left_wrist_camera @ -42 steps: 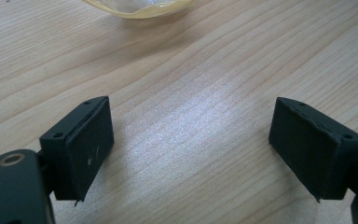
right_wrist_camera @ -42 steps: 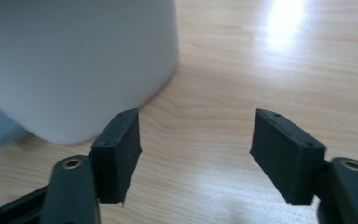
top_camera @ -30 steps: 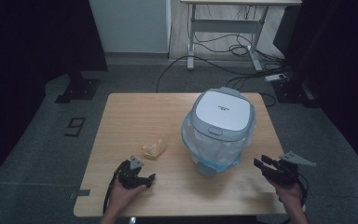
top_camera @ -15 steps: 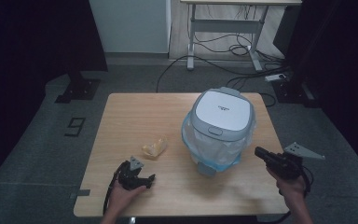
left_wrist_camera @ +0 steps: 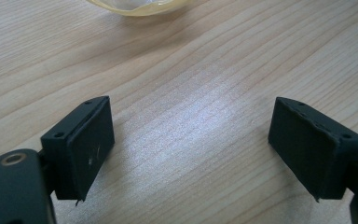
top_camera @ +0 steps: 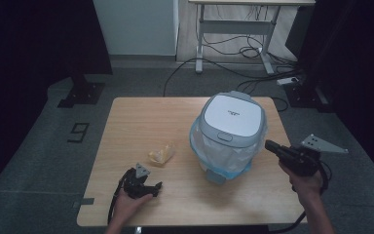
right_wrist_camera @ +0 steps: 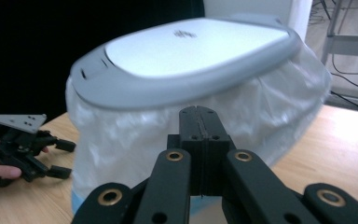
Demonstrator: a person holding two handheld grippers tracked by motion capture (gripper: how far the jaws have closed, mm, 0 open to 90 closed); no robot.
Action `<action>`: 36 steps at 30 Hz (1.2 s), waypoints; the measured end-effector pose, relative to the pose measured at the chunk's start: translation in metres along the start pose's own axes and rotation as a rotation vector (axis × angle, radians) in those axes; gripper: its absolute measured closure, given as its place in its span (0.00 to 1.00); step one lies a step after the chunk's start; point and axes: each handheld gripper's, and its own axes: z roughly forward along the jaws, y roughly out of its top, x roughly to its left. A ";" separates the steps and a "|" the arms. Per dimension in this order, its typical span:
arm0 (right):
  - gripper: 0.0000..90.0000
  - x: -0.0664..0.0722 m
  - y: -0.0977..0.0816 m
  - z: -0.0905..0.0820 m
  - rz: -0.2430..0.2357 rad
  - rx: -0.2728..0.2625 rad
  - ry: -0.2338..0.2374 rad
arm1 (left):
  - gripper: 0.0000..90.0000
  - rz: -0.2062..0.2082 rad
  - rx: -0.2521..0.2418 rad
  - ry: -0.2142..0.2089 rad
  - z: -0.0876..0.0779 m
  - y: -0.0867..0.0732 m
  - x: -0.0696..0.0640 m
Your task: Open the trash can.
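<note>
We see a pale grey lidded bin lined with a clear plastic bag (top_camera: pixel 231 131) at centre right of the wooden table (top_camera: pixel 141 117). At right, our right gripper (top_camera: pixel 272 146) points at it, jaws pressed together, empty. At lower left, our left gripper (top_camera: pixel 152 187) rests with jaws wide apart, empty, near a crumpled yellow wrapper (top_camera: pixel 161 153). A hard push could tip the bin.

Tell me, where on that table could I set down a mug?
The far left corner of the table, behind the yellow wrapper, is bare. So is the near strip between the left gripper and the bin. The right side is crowded by the bin.
</note>
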 end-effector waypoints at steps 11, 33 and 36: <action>1.00 0.013 0.023 0.012 -0.028 0.004 0.053 | 0.16 0.000 0.002 -0.001 0.000 0.000 0.000; 1.00 0.034 0.043 0.054 -0.045 0.058 0.146 | 0.16 0.001 0.003 -0.002 0.000 0.000 0.000; 1.00 0.037 0.044 0.058 -0.046 0.065 0.152 | 0.16 0.001 0.003 -0.002 0.000 0.000 0.000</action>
